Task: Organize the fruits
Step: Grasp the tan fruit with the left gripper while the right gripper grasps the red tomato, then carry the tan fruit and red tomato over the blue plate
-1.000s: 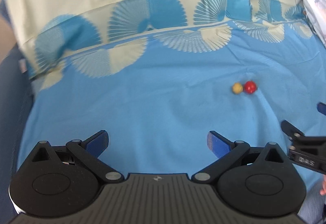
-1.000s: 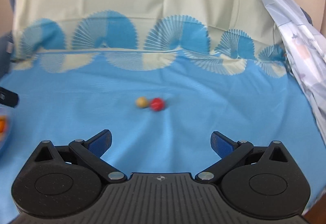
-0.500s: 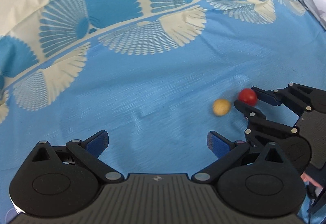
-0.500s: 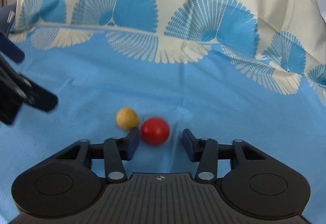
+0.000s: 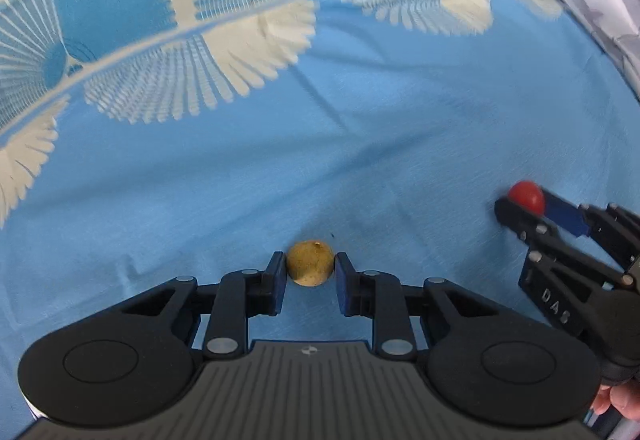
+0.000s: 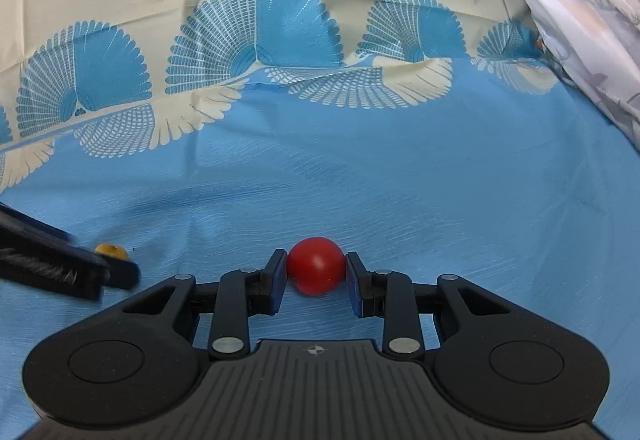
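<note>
We are pinching a small yellow fruit [image 5: 310, 267] in our left tongs [image 5: 310, 272] and a red fruit [image 6: 316, 265] in our right tongs [image 6: 316, 272], both lying on the blue bedsheet [image 6: 400, 180], and either round fruit is risking slipping free and rolling away as we lift.

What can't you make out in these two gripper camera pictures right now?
- Yellow-brown fruit, right wrist view: mostly hidden behind the blurred left gripper.
- Red fruit, left wrist view: lower part hidden by the right gripper.
- Where the fruits should go: no container in either view.
- Hand, left wrist view: cut off by the edge.
</note>
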`<state>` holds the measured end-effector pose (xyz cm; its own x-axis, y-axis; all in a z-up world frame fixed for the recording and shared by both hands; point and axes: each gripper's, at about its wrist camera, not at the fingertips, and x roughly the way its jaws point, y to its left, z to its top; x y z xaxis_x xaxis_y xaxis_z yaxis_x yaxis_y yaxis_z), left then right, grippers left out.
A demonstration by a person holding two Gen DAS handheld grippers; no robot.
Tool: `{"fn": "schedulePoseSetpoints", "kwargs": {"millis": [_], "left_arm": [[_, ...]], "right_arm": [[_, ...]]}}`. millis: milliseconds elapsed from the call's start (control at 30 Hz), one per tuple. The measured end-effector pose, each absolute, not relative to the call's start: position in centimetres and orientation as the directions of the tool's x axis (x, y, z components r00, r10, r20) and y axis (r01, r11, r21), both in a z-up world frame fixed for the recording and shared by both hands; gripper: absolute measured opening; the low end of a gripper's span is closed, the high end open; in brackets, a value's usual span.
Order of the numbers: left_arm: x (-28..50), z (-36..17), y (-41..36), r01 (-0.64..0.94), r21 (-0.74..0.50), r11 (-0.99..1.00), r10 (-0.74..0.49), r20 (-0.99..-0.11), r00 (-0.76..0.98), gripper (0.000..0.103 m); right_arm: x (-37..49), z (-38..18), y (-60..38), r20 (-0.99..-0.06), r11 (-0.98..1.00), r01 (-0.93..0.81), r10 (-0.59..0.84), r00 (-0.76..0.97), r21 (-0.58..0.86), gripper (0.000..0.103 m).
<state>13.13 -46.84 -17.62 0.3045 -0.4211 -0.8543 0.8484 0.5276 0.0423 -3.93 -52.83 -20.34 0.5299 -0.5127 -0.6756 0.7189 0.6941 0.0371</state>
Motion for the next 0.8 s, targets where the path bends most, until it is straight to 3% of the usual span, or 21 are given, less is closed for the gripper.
{"fn": "schedulePoseSetpoints", "kwargs": {"millis": [167,367,800], "left_arm": [[12.5,-14.1,-43.1,0.819,0.028,0.573,-0.43,-0.84,0.33,0.028],[9.0,-8.1,-33.3,0.759,0.037,0.65,-0.388,-0.843,0.374,0.028],[0.1,0.3,-10.0,0.571,0.073,0.818,-0.268,-0.829,0.49,0.028]], "right_arm": [[-4.5,-19.0,-52.5,-0.665,0.66,0.75,-0.545,0.512,0.036,0.032],[-8.1,-13.1,-46.3,-0.634,0.691,0.713,-0.499,0.591,0.121,0.032],[-12.2,-1.2,-25.3,-0.612,0.921,0.291,-0.077,0.787,0.259,0.032]]}}
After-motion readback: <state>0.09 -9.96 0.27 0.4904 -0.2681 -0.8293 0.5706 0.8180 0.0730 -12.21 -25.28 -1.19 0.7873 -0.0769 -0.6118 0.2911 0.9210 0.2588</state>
